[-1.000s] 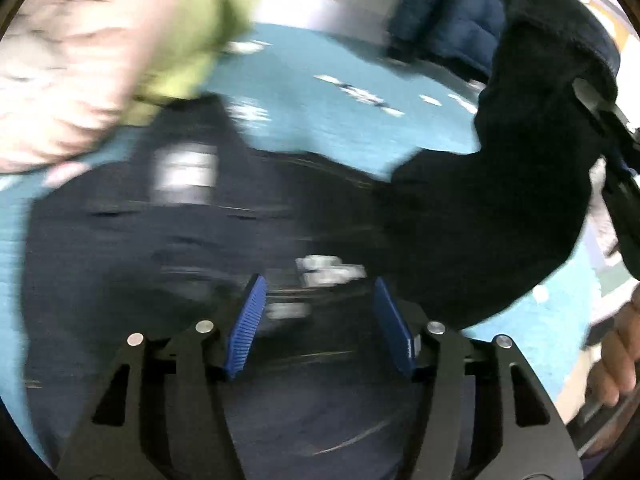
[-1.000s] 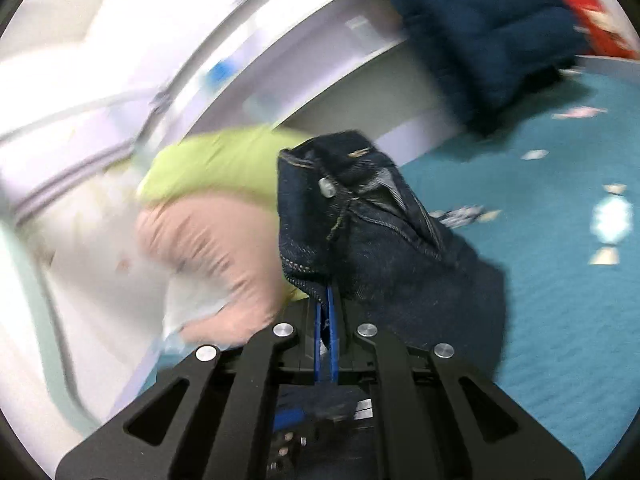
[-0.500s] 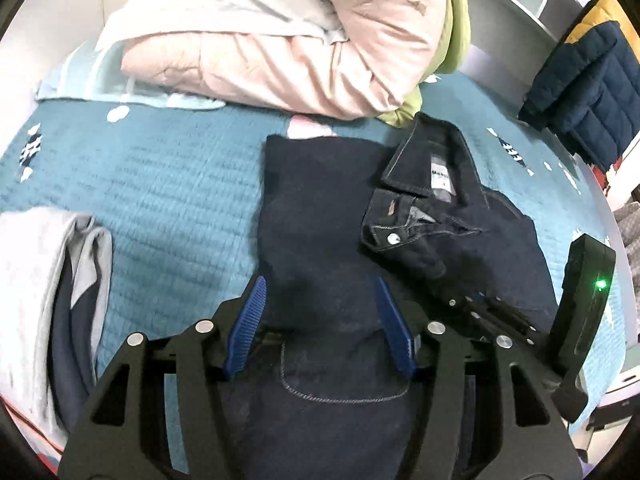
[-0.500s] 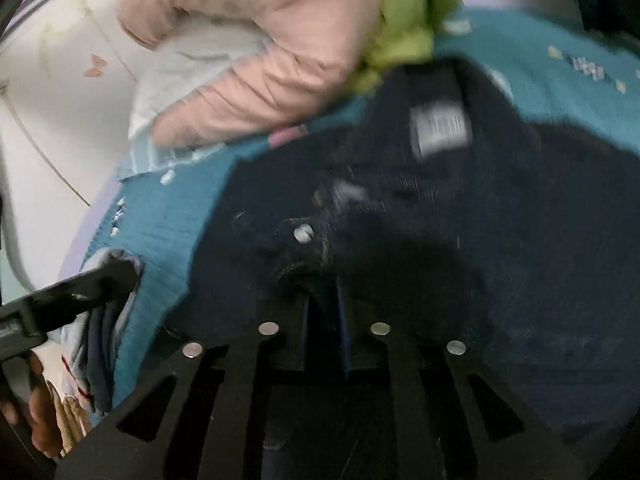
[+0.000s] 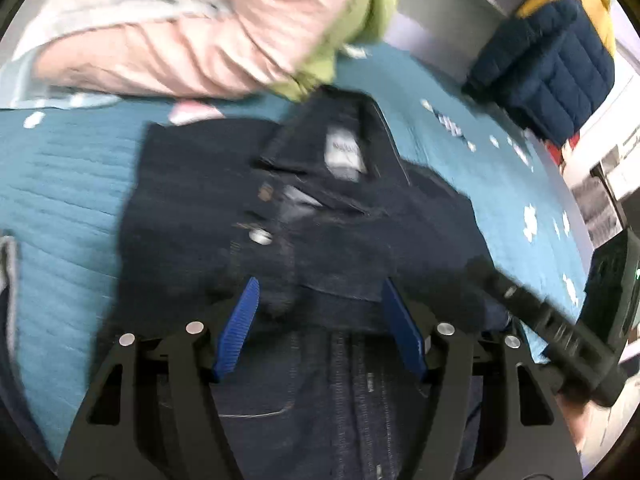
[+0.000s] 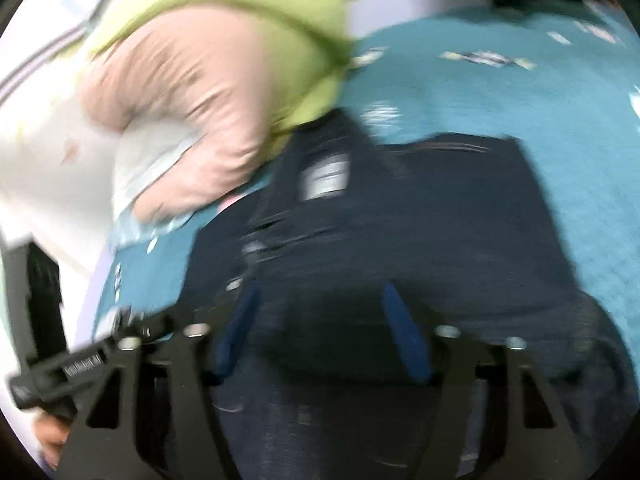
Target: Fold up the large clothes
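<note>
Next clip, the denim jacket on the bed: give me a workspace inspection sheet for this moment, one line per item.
Surface: teal bedspread with small white prints.
Job's things: dark denim jacket lying flat, sides folded in, collar and white label facing up.
Clutter: pink quilt and green quilt piled by the collar; grey garment at the left edge.
Grippers: left gripper open over the jacket; right gripper open over the jacket; neither holds cloth.
Cables: nothing seen.
Surroundings: navy and yellow padded coat hanging beyond the bed; images blurred.

Left gripper (image 5: 320, 320) jaws spread over dark denim jeans (image 5: 280, 208); teal bedspread (image 5: 60, 208) beneath.
</note>
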